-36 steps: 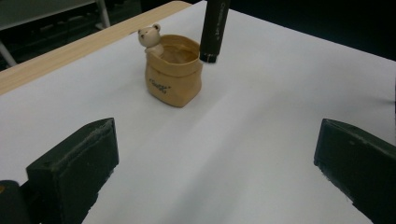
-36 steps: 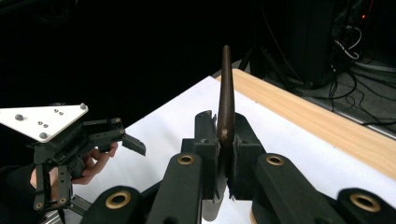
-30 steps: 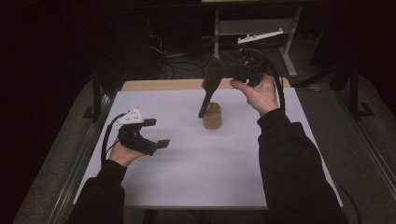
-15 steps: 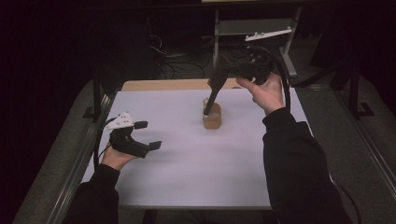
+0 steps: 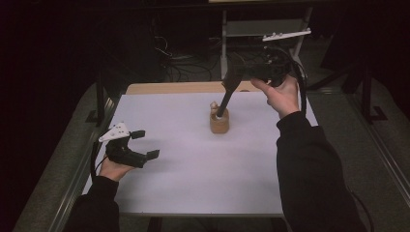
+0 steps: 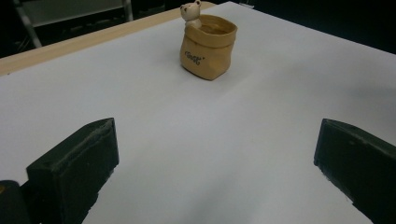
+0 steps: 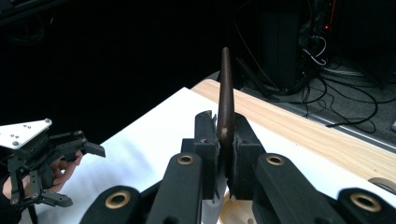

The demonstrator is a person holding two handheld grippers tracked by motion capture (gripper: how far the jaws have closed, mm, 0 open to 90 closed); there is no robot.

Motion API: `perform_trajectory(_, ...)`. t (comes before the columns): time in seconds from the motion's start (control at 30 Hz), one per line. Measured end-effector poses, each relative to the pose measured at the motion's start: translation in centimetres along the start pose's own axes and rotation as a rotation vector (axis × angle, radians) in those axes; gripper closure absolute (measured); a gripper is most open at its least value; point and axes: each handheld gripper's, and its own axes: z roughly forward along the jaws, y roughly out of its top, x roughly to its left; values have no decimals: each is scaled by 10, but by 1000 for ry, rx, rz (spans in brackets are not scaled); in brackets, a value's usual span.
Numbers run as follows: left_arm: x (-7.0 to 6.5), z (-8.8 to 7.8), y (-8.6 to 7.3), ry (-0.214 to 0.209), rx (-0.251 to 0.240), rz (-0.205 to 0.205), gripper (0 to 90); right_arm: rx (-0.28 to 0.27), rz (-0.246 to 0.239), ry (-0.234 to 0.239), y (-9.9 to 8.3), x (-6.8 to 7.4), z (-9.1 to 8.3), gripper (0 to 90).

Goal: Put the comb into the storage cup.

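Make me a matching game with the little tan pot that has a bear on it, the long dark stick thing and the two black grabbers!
Things:
1. small tan sack-shaped pot with a bear figure
2. long dark brown utensil handle
3. left gripper
4. right gripper

States:
A. jaws wide open, nothing between them
B. clamped between two black jaws
C. standing on the white table near the far edge
D. shut on a handle, held above the pot

Pairs: 1-C, 2-B, 3-A, 4-D

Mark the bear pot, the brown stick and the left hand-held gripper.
bear pot (image 6: 208, 51): left gripper view, front wall.
brown stick (image 7: 225, 100): right gripper view, mid shaft.
left hand-held gripper (image 5: 145, 144): high view, between fingertips.
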Motion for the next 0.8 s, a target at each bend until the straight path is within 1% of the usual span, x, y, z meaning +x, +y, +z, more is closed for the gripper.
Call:
perform_trajectory(0.23,3,-4,-11,13,1,-9,0,-15,9,-17,0,-6,-3,827)
perform_trajectory(0.4,3,-6,-20,18,-18,-13,0,-20,20,-31,-1,-11,-3,827)
perform_trajectory(0.47,3,-7,-23,23,-16,-18,0,-24,21,-30,-1,-14,-3,827)
perform_trajectory(0.57,4,-9,-27,30,-29,-24,0,-28,25,-35,-2,-17,-1,827)
perform_trajectory(0.63,5,-12,-30,30,-47,-30,0,-30,26,-38,-4,-19,0,827)
perform_trajectory(0.8,6,-17,-37,36,-68,-35,0,-40,54,-24,-9,-26,5,827)
